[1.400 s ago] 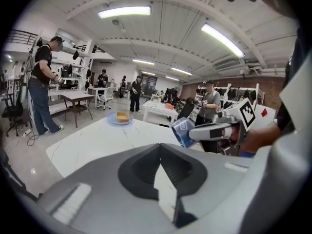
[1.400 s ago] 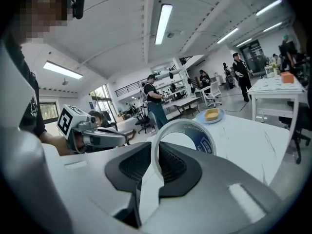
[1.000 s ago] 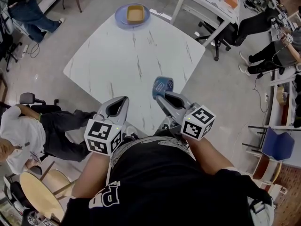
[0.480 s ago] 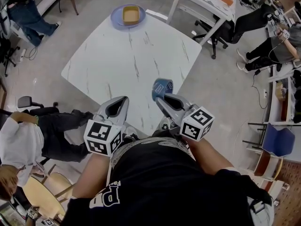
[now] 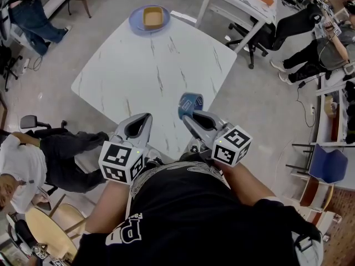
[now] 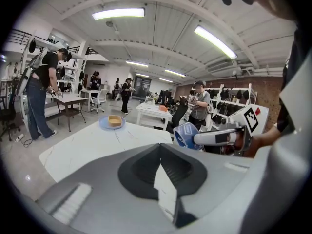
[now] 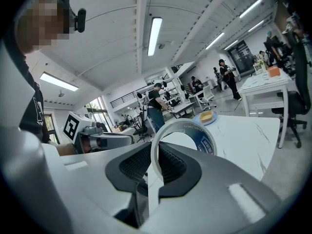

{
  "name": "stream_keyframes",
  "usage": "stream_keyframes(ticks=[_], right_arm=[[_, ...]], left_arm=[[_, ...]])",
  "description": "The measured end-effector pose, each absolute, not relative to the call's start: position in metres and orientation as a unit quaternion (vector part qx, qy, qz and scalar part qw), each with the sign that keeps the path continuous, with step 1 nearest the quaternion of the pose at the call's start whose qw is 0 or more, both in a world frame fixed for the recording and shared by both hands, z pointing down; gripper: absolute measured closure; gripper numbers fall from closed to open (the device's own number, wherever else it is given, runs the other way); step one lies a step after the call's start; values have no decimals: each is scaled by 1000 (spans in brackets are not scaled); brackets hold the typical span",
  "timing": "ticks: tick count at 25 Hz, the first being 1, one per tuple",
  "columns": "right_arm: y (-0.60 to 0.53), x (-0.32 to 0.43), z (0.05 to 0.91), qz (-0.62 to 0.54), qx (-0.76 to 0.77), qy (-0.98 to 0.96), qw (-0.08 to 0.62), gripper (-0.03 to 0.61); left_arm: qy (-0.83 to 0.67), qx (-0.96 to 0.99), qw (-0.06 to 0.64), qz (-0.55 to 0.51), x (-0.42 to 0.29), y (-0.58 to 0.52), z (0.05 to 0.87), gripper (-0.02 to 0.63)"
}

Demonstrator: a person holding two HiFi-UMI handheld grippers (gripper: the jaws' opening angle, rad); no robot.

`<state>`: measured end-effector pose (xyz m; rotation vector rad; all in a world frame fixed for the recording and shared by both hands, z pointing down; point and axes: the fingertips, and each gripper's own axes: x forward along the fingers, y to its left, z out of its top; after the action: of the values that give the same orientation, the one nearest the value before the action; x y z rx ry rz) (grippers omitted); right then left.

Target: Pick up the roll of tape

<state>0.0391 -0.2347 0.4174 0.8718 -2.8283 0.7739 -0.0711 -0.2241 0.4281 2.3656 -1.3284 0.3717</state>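
Observation:
A blue roll of tape (image 5: 190,103) stands out from the tip of my right gripper (image 5: 191,114), whose jaws are shut on its rim; it is held off the white marble table (image 5: 158,65) near the near right edge. In the right gripper view the roll of tape (image 7: 187,143) stands upright between the jaws, with its white inner ring toward the camera. My left gripper (image 5: 140,122) hangs beside it at the table's near edge, jaws shut with nothing between them. The left gripper view has the roll of tape (image 6: 187,135) to the right, at the tip of the other gripper.
A blue plate (image 5: 147,18) with a tan square dish stands at the table's far corner. A second white table (image 5: 249,1) and an office chair (image 5: 260,35) are at upper right. People sit and stand around the room; a blue chair (image 5: 324,168) is at right.
The view has drifted slightly. The right gripper keeps the tape held in the same place, and the left gripper has not moved.

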Motion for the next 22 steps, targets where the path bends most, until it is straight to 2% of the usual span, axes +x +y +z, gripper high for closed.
stream_keyframes(ticks=[22], right_arm=[[-240,36,425,249,282,-925,57,534]], left_arm=[[-478,845,201,133,-73,-230,431,555]])
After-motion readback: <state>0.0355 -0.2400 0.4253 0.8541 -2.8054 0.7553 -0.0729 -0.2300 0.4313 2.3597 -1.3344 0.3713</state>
